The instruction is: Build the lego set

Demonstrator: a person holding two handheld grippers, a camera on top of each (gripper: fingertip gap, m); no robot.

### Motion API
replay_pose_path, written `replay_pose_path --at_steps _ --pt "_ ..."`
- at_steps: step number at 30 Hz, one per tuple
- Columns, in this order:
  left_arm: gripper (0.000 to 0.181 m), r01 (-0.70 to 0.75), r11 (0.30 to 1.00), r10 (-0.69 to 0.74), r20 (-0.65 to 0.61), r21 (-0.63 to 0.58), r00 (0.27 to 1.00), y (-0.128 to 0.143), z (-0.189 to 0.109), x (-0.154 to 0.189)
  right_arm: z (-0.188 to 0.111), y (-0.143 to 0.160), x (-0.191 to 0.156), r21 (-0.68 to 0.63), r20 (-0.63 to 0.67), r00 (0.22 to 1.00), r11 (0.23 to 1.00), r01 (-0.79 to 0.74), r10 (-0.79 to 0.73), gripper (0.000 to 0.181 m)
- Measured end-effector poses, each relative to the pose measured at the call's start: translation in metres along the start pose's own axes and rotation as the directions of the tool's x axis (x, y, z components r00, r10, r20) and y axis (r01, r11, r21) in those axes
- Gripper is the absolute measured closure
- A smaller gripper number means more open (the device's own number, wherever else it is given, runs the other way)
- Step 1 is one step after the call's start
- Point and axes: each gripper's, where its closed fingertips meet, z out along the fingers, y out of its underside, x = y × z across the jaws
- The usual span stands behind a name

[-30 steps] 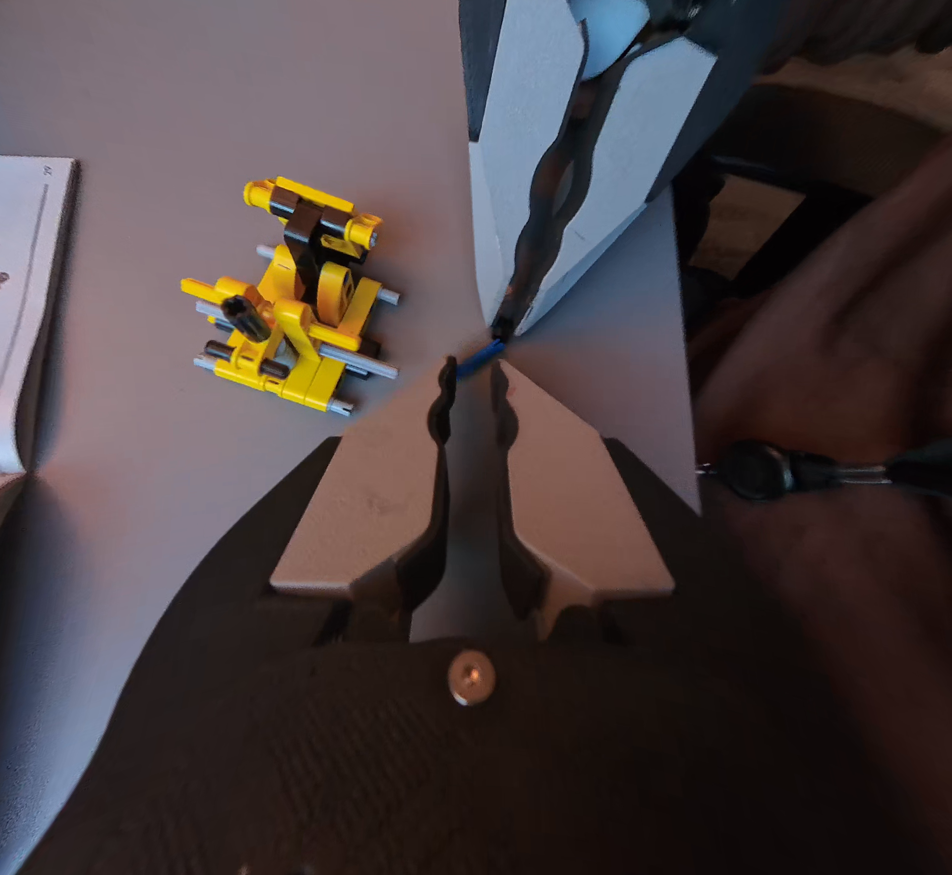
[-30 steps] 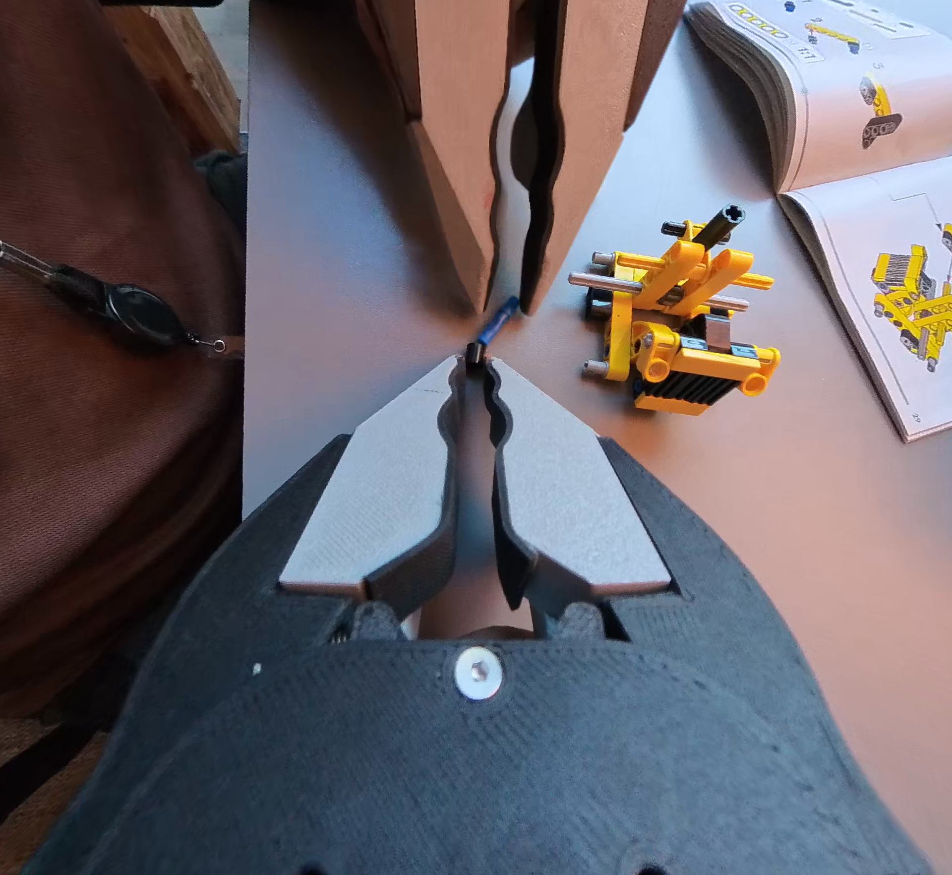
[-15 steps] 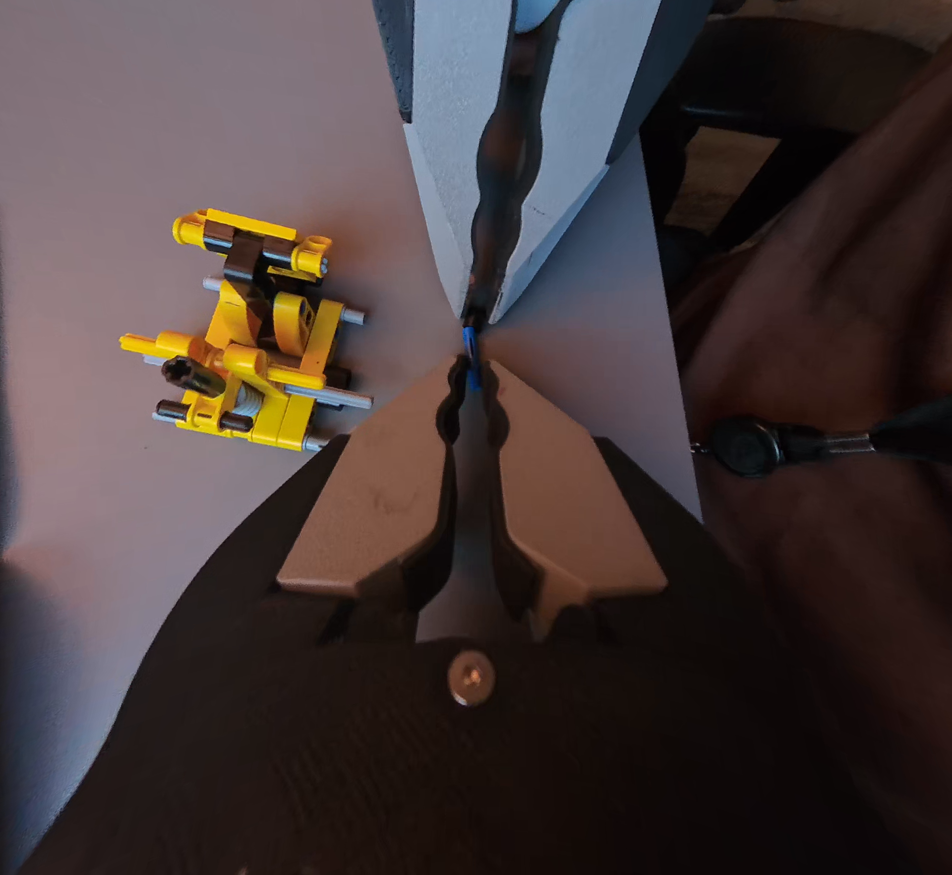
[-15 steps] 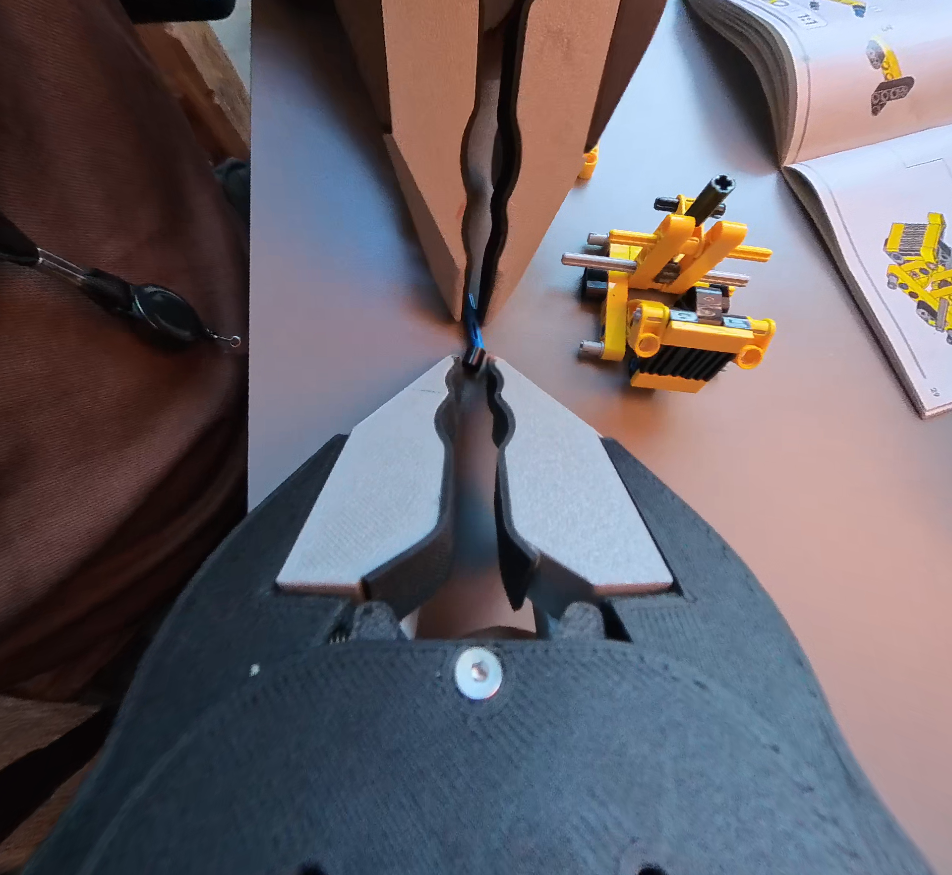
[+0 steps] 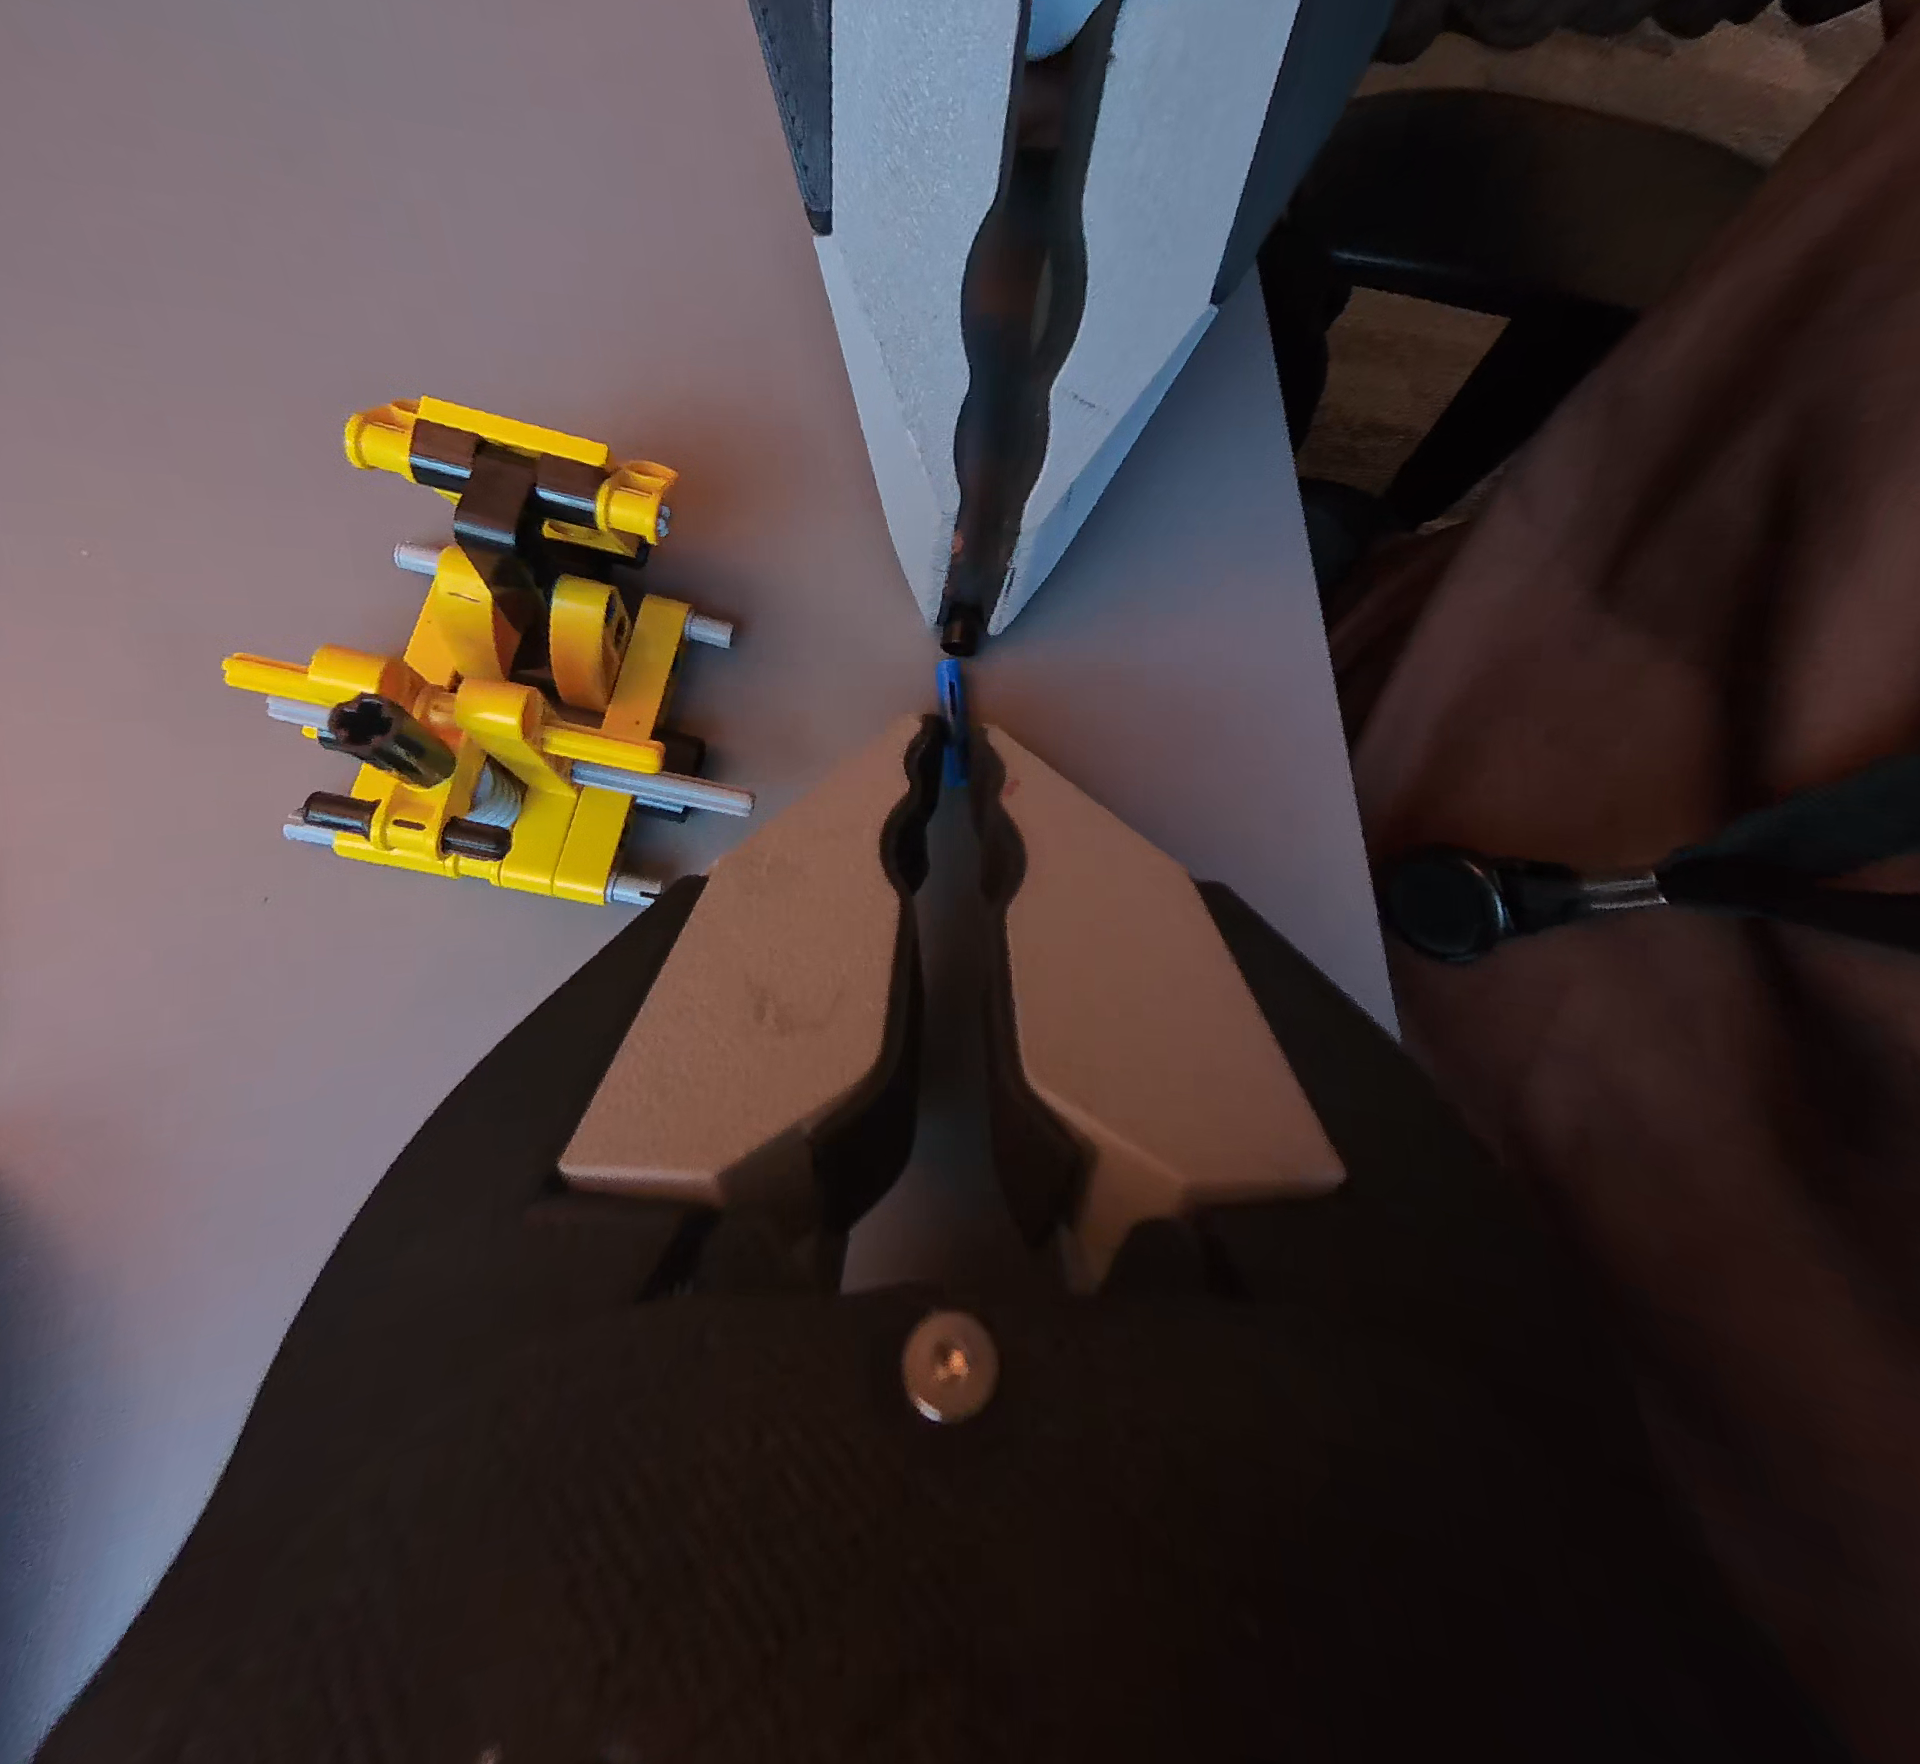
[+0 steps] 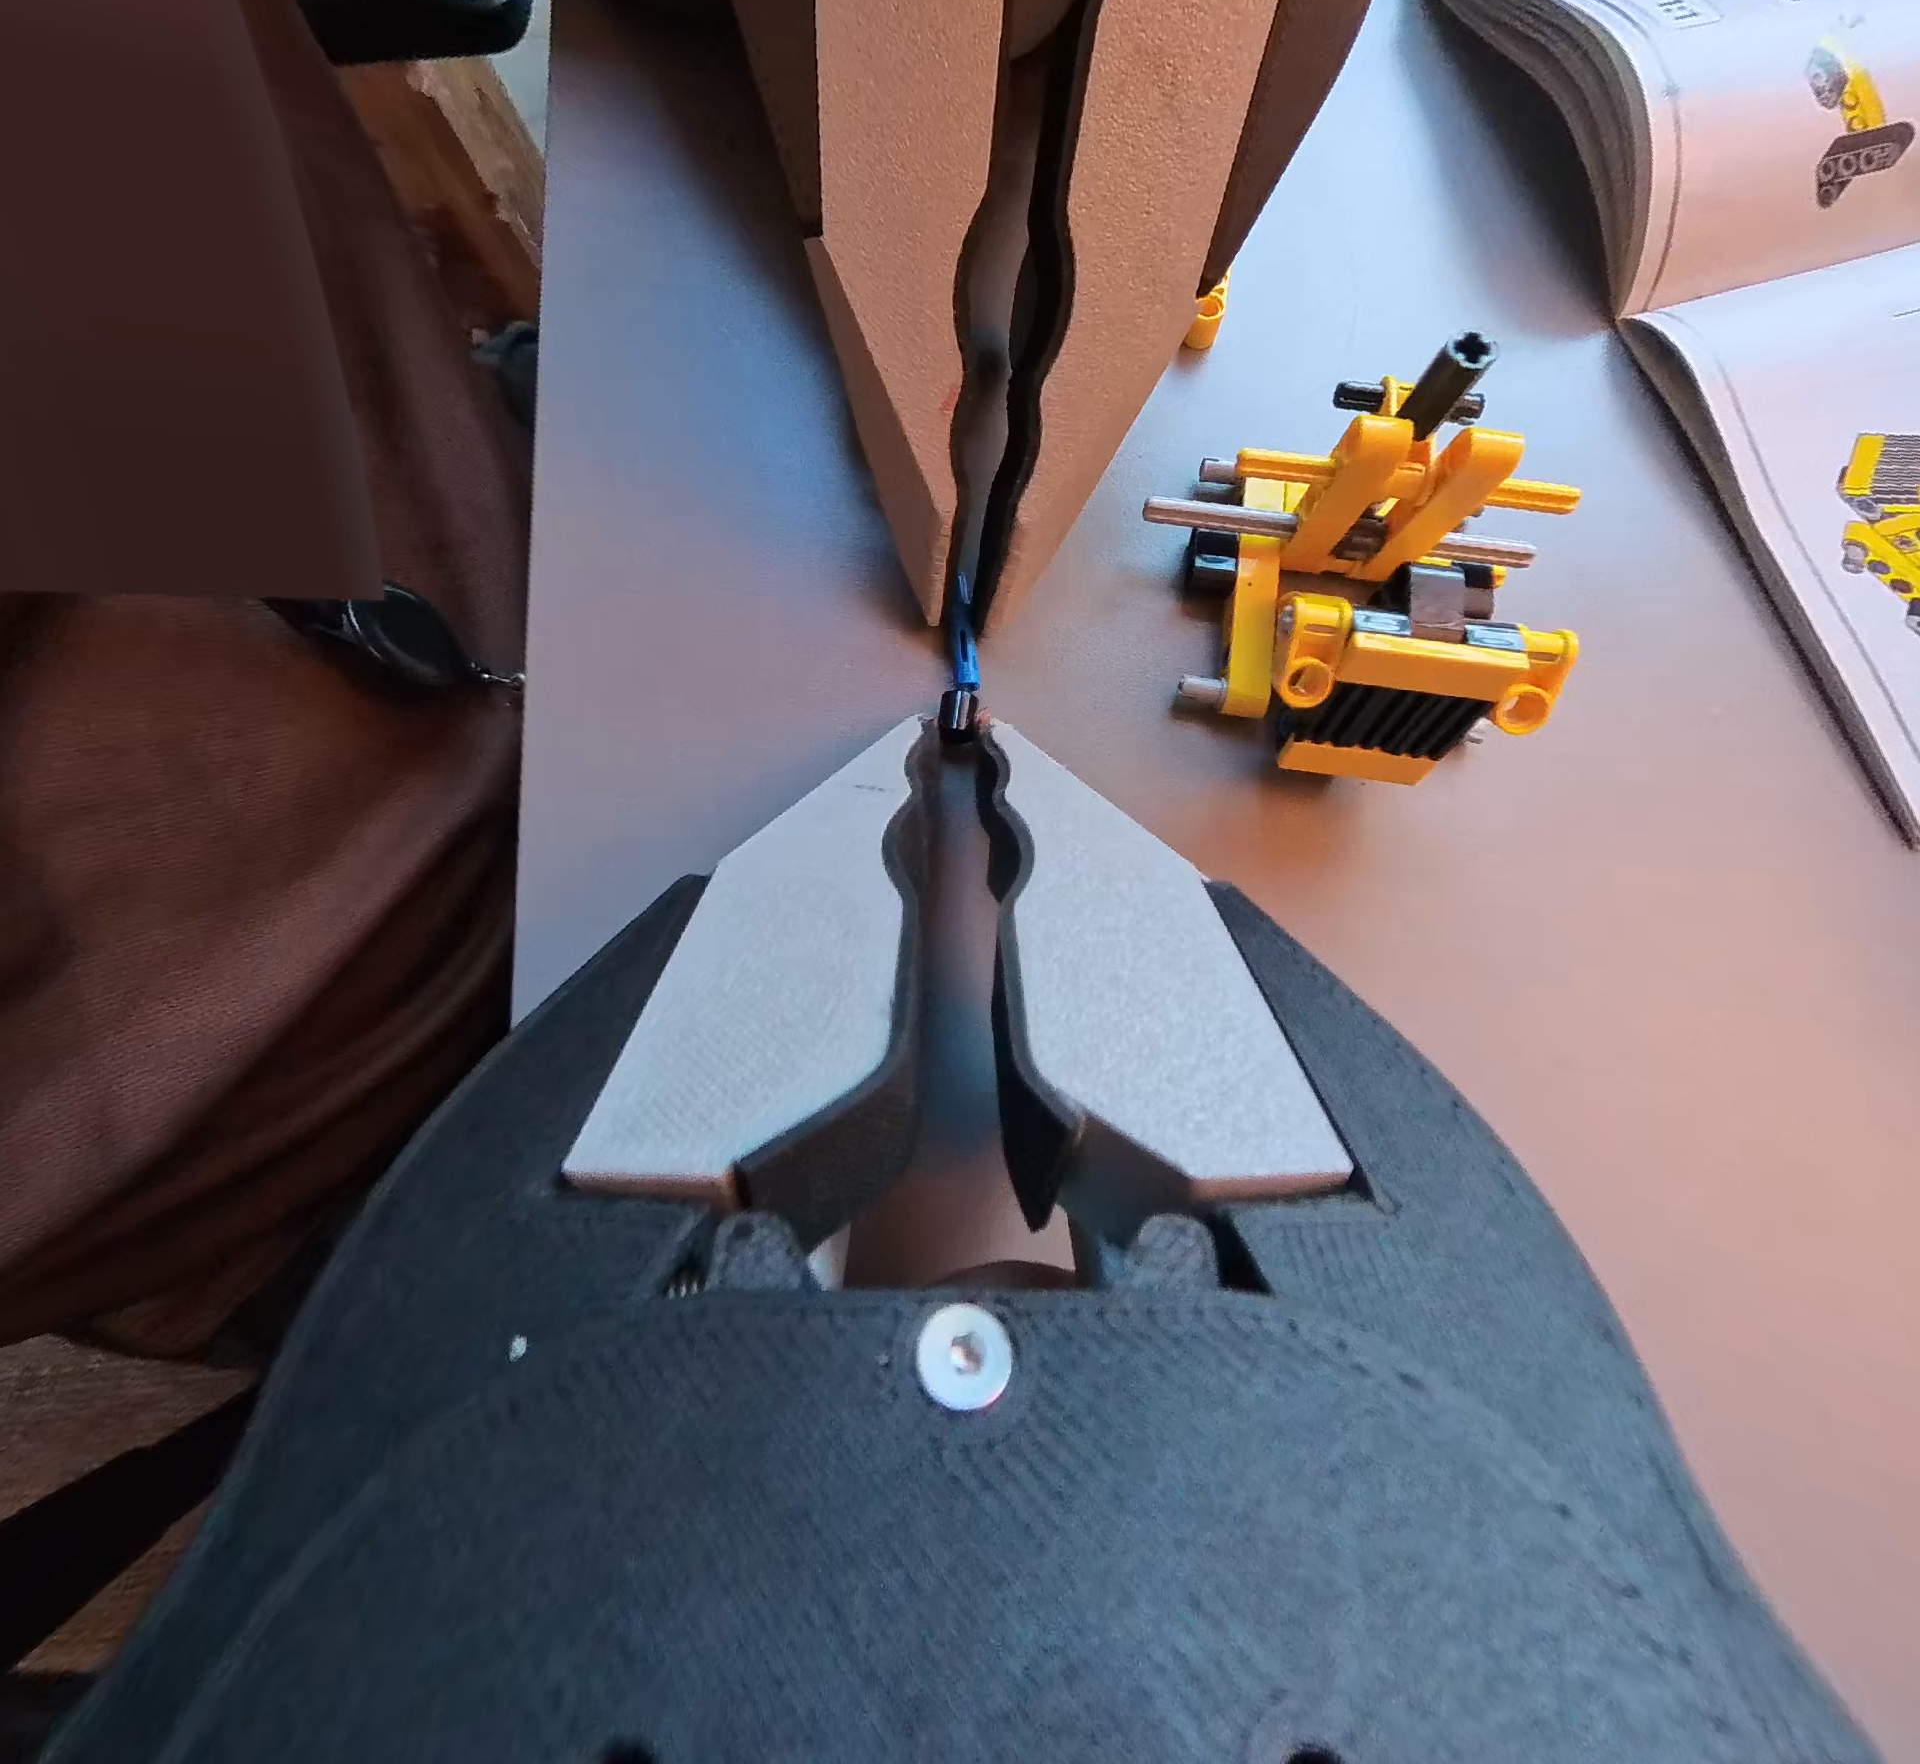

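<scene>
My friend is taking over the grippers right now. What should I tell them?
Left gripper: shut on the blue pin, which sticks out past its tips.
Right gripper: shut on the small black piece.
The two grippers face each other tip to tip above the table. The pin and the black piece are lined up end to end; whether they touch differs between the views, so I cannot tell.
The yellow lego model is partly built and sits on the table beside the open instruction booklet. A loose yellow piece lies behind it.
Left to do: probably push the pin into the black piece, then add them to the model.
</scene>
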Motion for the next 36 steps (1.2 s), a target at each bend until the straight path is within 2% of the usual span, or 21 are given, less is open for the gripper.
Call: replay_pose_path --at_steps 6,11,14,17,20,23,28,36 --pt "0.179 -0.001 1.000 0.001 -0.002 -0.001 1.000 0.000 0.000 0.000 0.000 -0.001 0.000 0.002 0.017 1.000 1.000 0.013 -0.013 0.178" --pt "0.179 0.002 1.000 -0.002 -0.004 0.019 1.000 -0.002 -0.002 0.000 -0.006 -0.006 0.003 0.052 0.000 1.000 0.998 0.030 -0.030 0.178" --pt "0.179 0.038 0.991 -0.033 -0.039 0.127 0.999 -0.016 -0.012 0.001 -0.016 -0.016 0.003 0.140 0.035 0.999 0.990 -0.009 0.004 0.178" --pt "0.179 0.129 0.961 -0.098 -0.133 0.246 0.986 -0.030 -0.025 0.003 -0.027 -0.025 0.007 0.232 0.056 0.998 0.971 -0.054 0.042 0.178" --pt "0.179 0.151 0.945 -0.109 -0.157 0.290 0.982 -0.037 -0.029 0.004 -0.036 -0.034 0.006 0.311 0.064 0.998 0.949 -0.044 0.025 0.178" --pt "0.179 0.194 0.921 -0.123 -0.221 0.337 0.967 -0.045 -0.032 0.009 -0.038 -0.037 0.006 0.330 0.075 0.997 0.942 -0.055 0.032 0.178" --pt "0.179 0.238 0.907 -0.162 -0.236 0.346 0.958 -0.046 -0.033 0.005 -0.039 -0.039 0.006 0.344 0.082 0.996 0.937 -0.057 0.030 0.178" --pt "0.179 0.266 0.918 -0.198 -0.242 0.294 0.950 -0.041 -0.027 0.004 -0.036 -0.035 0.007 0.314 0.059 0.998 0.949 -0.028 0.010 0.178"
